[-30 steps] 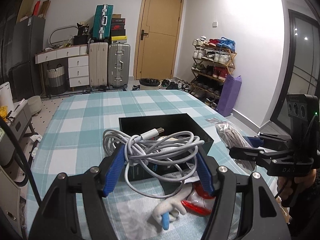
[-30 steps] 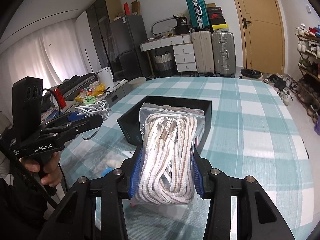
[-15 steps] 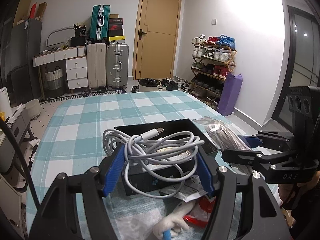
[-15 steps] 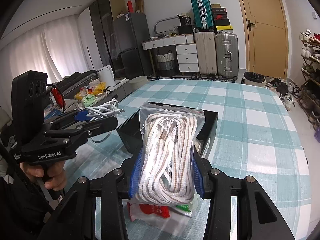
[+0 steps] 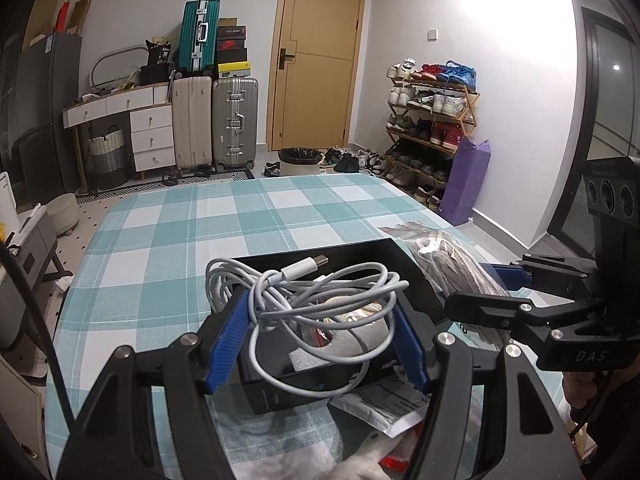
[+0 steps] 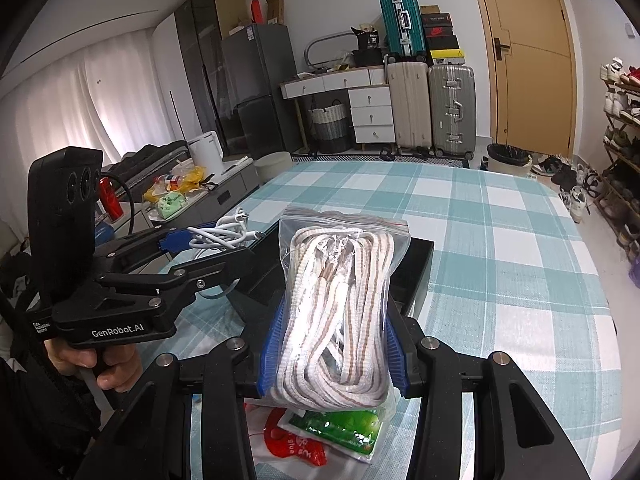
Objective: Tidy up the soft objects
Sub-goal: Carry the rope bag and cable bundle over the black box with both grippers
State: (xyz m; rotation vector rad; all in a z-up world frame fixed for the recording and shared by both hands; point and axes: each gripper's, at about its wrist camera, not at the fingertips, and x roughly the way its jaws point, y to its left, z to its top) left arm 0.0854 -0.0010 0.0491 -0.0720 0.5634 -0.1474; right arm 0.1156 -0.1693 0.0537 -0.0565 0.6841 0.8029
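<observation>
My left gripper (image 5: 320,336) is shut on a coiled white USB cable (image 5: 316,296) and holds it above the open black box (image 5: 372,256) on the checked tablecloth. The box holds pale soft items (image 5: 360,324). My right gripper (image 6: 334,344) is shut on a clear zip bag of white and tan rope (image 6: 340,300), held over the box's near right side (image 6: 420,264). The bag also shows in the left wrist view (image 5: 448,260), right of the box. The left gripper and cable show at the left of the right wrist view (image 6: 224,236).
A white paper pouch (image 5: 384,408) and red and green packets (image 6: 332,432) lie on the cloth (image 5: 200,232) in front of the box. Suitcases (image 5: 212,120), drawers, a shoe rack (image 5: 432,128) and a door stand beyond the table.
Both grippers have moved forward and closer to the box. The cable now hangs over the box's inside and the rope bag sits nearer its right edge.
</observation>
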